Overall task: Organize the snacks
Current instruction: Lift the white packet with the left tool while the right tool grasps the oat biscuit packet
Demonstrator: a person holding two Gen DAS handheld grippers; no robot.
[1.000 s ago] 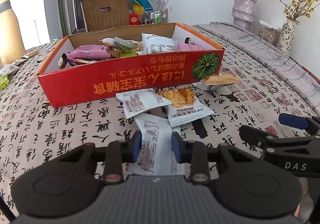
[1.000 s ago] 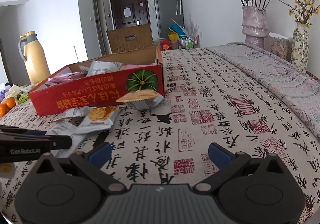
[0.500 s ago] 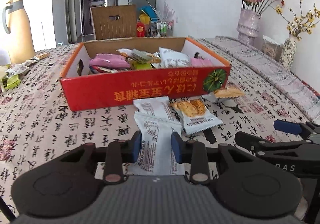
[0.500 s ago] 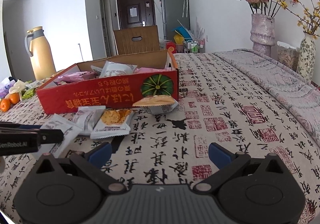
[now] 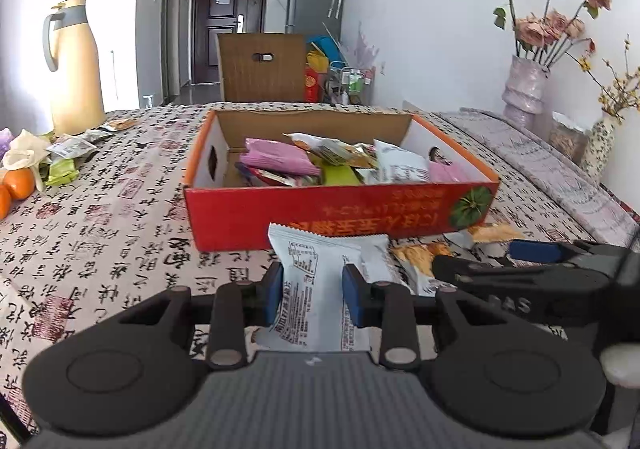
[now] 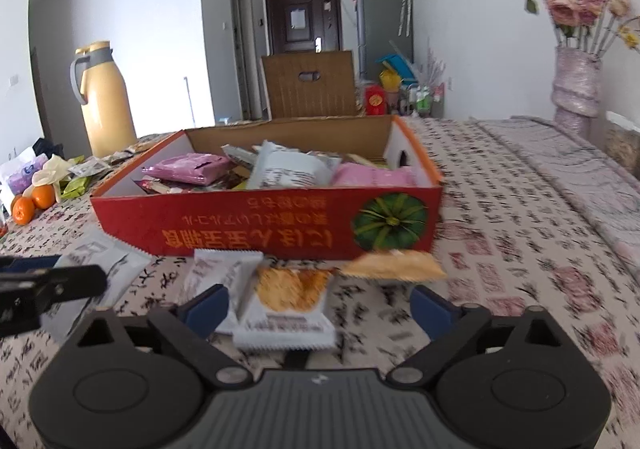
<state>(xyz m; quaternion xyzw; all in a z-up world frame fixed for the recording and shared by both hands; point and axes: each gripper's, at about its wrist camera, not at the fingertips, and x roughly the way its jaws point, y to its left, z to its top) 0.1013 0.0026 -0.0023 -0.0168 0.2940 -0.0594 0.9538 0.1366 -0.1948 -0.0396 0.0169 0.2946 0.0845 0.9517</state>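
My left gripper [image 5: 313,291] is shut on a white snack packet [image 5: 316,281], held up off the cloth in front of the red cardboard box [image 5: 336,209]. That box [image 6: 224,227] holds several pink, green and white packets. My right gripper [image 6: 320,303] hovers over a white cracker packet [image 6: 286,307] on the table, with the packet between its blue pads, which do not touch it; its jaws are closing. Another white packet [image 6: 224,277] lies to the left of it. An orange cracker packet [image 6: 394,265] leans at the box front. The right gripper also shows in the left wrist view [image 5: 472,261].
A cream thermos jug [image 5: 76,69] stands at the back left, with oranges [image 5: 18,183] and loose packets [image 5: 72,147] near it. A pink vase of flowers [image 5: 524,93] and a second patterned vase [image 5: 600,141] stand at the right. A wooden chair back [image 5: 262,67] rises behind the table.
The left gripper has lifted the white packet off the cloth toward the box. The right gripper has swung left and forward over the cracker packet and its jaws have narrowed.
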